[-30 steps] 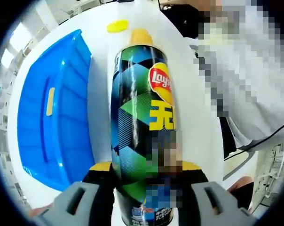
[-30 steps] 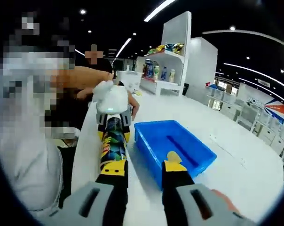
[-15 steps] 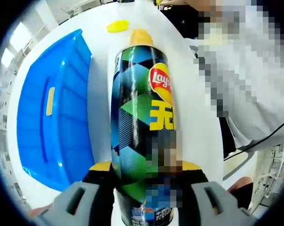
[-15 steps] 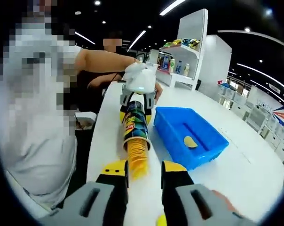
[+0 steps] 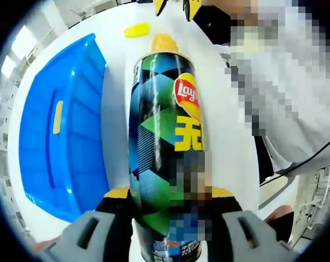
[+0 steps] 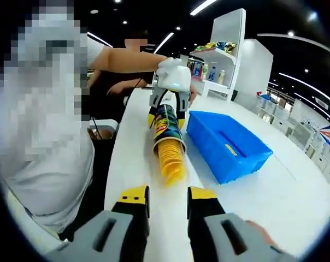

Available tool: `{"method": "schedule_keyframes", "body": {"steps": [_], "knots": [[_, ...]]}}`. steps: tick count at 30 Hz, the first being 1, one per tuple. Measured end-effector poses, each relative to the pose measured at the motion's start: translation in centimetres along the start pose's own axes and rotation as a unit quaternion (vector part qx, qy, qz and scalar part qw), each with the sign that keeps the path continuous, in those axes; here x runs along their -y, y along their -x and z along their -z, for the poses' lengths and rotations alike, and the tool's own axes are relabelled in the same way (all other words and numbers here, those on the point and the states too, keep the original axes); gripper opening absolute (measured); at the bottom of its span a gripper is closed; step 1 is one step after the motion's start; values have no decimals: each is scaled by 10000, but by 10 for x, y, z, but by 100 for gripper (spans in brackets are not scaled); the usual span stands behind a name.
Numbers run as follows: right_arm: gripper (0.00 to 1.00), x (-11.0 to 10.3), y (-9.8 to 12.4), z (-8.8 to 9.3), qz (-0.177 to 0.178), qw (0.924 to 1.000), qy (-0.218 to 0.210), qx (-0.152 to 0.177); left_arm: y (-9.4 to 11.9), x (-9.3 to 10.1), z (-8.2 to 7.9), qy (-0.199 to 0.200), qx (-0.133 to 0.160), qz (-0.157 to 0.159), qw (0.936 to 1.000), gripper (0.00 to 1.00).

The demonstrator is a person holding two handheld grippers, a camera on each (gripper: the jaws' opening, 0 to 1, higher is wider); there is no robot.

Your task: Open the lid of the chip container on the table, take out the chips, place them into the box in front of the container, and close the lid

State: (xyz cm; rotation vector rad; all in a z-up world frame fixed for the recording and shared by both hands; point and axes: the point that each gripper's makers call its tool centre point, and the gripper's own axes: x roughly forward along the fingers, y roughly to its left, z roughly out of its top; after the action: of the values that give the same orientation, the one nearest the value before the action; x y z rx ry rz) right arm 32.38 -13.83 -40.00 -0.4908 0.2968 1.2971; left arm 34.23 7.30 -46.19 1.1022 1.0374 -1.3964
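In the left gripper view, the left gripper [image 5: 168,210] is clamped on the chip can [image 5: 165,147], its 2 jaws pressing the can's sides near the closed bottom end. The can lies along the view, pointing away, with a stack of chips [image 5: 163,42] poking out of its open far end. To the left of the can sits the blue box [image 5: 61,131] on the white table [image 5: 225,131], with 1 chip [image 5: 58,117] lying inside it. The yellow lid [image 5: 136,29] rests on the table beyond the box, just left of the can's open mouth. The yellow tips of the right gripper [image 5: 175,5] show at the far edge, past the chips and apart from them.

In the right gripper view, the right gripper [image 6: 168,197] has its jaws apart with nothing between them, hovering over the table [image 6: 137,164]. Ahead of it, the can [image 6: 168,126] is held tilted by the left gripper [image 6: 168,106], mouth toward the camera, and the chips [image 6: 172,161] slide out of it, blurred at their near end. The blue box [image 6: 229,147] stands just right of the can, a chip [image 6: 230,148] inside. A person in a light shirt [image 6: 45,142] stands at the left.
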Motion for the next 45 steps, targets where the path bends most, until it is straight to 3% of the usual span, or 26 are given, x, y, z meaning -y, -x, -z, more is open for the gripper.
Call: {"method": "schedule_keyframes", "body": {"steps": [11,29,33,45], "knots": [[20,-1,0,8,55,9990,-213,398,0,0,0,-19,60,10,10000,52],[17,-4,-10,14,95,9982,-326,503,0,0,0,-25,77,-6,10000,52],[17,-3,-10,10,115,9953,-684,677,0,0,0,-27,80,0,10000,52],[12,0,-17,12,129,9971,-477,580,0,0,1,-27,88,14,10000,53]]}}
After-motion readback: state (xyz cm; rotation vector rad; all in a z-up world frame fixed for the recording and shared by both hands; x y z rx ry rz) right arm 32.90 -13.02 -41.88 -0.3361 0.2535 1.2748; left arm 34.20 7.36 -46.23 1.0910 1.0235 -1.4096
